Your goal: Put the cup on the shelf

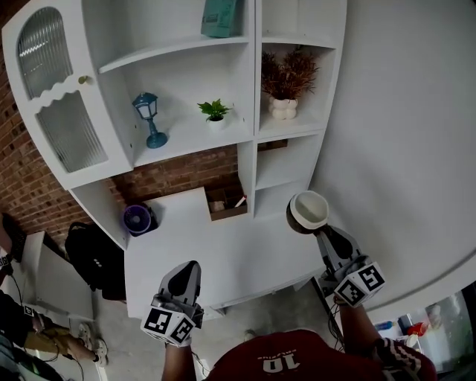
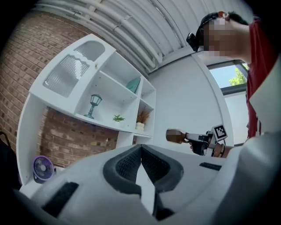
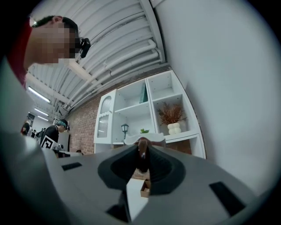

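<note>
My right gripper [image 1: 321, 232] is shut on the cup [image 1: 308, 209], brown outside and pale inside. It holds the cup in the air by its side, in front of the lower right compartments of the white shelf unit [image 1: 186, 138]. In the right gripper view the brown handle sits pinched between the jaws of the right gripper [image 3: 141, 151], with the cup's pale rim [image 3: 145, 141] just beyond. The left gripper view shows the cup [image 2: 174, 136] off to the right. My left gripper [image 1: 189, 269] hangs low over the white counter, its jaws together with nothing between them; it shows likewise in its own view [image 2: 140, 149].
On the shelves stand a blue lantern [image 1: 146, 117], a small green plant [image 1: 214, 111], a white vase of dried stems [image 1: 285, 104] and a teal object [image 1: 221, 18]. A purple fan [image 1: 137, 219] and a wooden box [image 1: 225, 202] sit by the counter [image 1: 223, 253]. A black bag [image 1: 93, 257] lies at the left.
</note>
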Demonstrator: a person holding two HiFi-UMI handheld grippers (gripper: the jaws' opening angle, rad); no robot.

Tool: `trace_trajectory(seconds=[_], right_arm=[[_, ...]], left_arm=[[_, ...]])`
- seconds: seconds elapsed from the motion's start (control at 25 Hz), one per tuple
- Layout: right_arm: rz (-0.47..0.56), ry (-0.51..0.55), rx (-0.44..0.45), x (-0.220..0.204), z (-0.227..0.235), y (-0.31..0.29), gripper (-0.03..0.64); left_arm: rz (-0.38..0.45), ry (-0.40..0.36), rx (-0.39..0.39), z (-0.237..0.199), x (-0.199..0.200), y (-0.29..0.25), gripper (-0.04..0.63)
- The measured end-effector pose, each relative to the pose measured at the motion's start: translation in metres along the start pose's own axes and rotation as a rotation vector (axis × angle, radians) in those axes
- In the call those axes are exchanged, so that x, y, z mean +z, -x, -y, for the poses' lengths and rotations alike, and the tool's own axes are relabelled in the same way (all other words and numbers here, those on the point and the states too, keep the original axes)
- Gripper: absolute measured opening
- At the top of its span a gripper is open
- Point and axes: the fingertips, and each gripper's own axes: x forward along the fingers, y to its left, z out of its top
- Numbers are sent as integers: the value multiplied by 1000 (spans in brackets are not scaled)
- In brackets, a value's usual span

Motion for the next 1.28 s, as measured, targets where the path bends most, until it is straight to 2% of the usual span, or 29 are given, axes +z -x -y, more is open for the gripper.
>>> trace_trajectory(seconds=[0.36, 0.64, 0.92, 1.28], right_arm=[[-36, 46, -30, -15, 20, -25, 60], [-33, 36, 2, -27, 49, -61, 61], [-37, 75, 62, -34, 81, -104, 61], [-81, 59, 73, -73, 129, -133, 61]], left_arm=[[8, 15, -28, -9, -10, -33, 2], [7, 6, -11, -11, -12, -65, 2], [20, -8, -3, -10, -12, -120, 2], [-8, -12, -4, -7, -29, -178, 2]])
